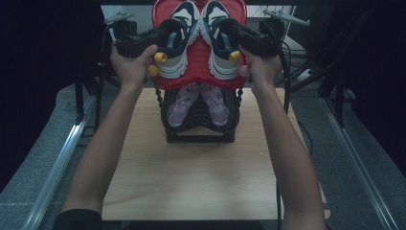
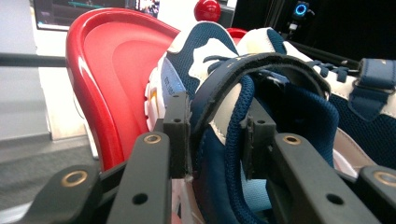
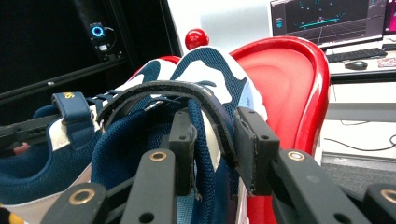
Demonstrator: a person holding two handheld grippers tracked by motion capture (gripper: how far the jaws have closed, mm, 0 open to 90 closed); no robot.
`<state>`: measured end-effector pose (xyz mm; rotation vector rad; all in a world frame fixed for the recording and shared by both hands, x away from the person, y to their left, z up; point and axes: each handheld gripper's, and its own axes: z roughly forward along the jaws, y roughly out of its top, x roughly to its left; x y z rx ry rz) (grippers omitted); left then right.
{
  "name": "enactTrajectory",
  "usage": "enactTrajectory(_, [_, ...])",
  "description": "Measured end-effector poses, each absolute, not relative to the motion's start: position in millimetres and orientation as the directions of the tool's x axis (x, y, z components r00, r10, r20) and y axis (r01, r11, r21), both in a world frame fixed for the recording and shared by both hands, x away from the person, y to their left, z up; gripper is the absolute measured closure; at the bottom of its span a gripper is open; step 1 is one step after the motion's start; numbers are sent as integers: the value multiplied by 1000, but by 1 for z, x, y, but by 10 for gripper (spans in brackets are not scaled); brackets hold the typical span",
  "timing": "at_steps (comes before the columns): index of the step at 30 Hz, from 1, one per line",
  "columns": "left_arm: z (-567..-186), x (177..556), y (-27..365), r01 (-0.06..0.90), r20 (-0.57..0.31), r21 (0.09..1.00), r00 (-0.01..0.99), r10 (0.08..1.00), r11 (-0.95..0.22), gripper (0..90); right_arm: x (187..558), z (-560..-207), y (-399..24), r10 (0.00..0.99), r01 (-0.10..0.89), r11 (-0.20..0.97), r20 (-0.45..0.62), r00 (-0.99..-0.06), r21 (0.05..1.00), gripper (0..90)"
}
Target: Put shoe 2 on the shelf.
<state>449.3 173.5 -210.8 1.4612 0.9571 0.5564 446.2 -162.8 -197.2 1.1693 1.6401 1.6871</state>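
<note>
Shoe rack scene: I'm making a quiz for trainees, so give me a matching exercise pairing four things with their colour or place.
Things:
1. top tray
2. navy and white sneakers
3. pink shoes
4. table

Descriptions:
A. light wood, under the rack
B. red, glossy
C. on the lower black tier
D. resting on the red tray, each gripped at the collar by a gripper

Pairs: 1-B, 2-D, 3-C, 4-A. The left gripper and right gripper each clamp a sneaker's collar.
</note>
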Motion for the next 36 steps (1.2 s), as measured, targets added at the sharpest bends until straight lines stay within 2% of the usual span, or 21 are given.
enactTrajectory(7, [-212,447,171,217,-183,974,563,806,70,609,450,-199,-163,825,200,-156,239,-512,967,636])
enactTrajectory(15, [-213,447,174,231,-211,969,570,794,92,585,449,-191,-157,865,149,-32,102,-492,988,672])
enactTrajectory(18, [-213,446,175,232,-210,969,570,794,90,584,449,-191,-155,868,142,-14,82,-490,990,672])
enactTrajectory(28, [-213,445,179,243,-221,966,580,784,92,553,450,-197,-161,823,170,-94,172,-541,981,585])
enactTrajectory(32, [-213,444,181,242,-222,966,580,784,94,541,447,-198,-165,810,165,-120,193,-554,979,531])
enactTrajectory(36, [-213,441,183,237,-220,967,581,784,95,540,441,-198,-171,800,143,-157,211,-561,977,514])
